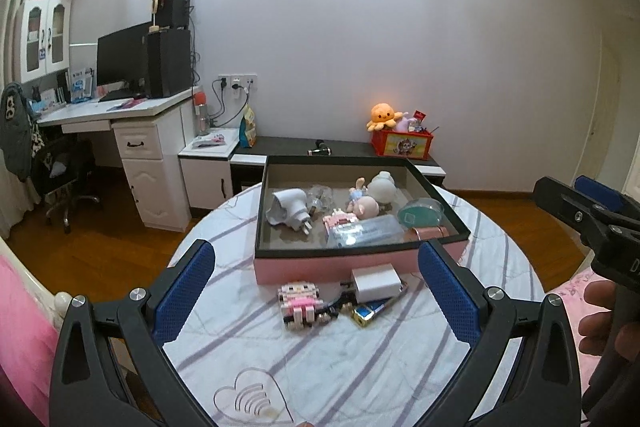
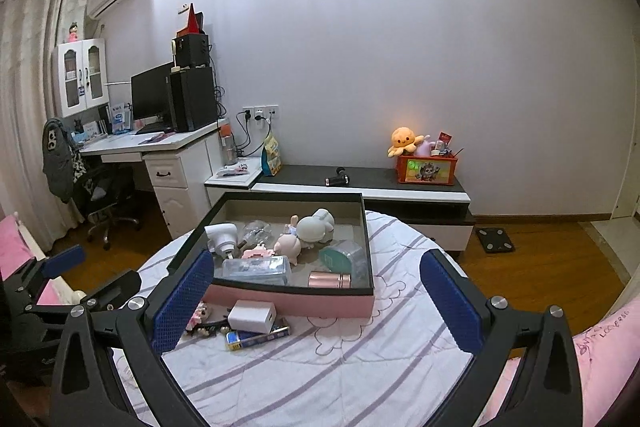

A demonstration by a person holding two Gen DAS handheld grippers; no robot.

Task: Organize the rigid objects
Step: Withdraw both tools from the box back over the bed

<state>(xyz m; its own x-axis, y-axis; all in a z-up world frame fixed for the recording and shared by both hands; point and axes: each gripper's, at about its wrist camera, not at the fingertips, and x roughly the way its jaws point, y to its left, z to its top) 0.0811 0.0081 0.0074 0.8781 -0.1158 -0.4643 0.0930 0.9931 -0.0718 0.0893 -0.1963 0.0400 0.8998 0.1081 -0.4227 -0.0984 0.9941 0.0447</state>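
A pink box (image 1: 340,265) with a dark rim sits on the round striped table (image 1: 320,367). Inside lie a white plug adapter (image 1: 290,211), a pig figurine (image 1: 366,207), a teal round case (image 1: 420,215), a clear plastic case (image 1: 364,233) and a rose-gold tube (image 1: 428,233). In front of the box lie a pink block figure (image 1: 300,303), a white charger cube (image 1: 376,283) and a blue lighter (image 1: 366,313). My left gripper (image 1: 318,287) hangs open above these loose items. My right gripper (image 2: 318,303) is open too, over the charger cube (image 2: 252,317) and lighter (image 2: 256,339); its left finger partly hides the block figure (image 2: 200,313).
A low black-and-white cabinet (image 2: 360,187) behind the table carries a red toy box (image 2: 426,169) and an orange octopus plush (image 2: 404,141). A white desk (image 1: 140,131) with a monitor stands at the left. Pink bedding (image 1: 20,307) borders the table. A hand (image 1: 600,307) holds the right gripper's handle.
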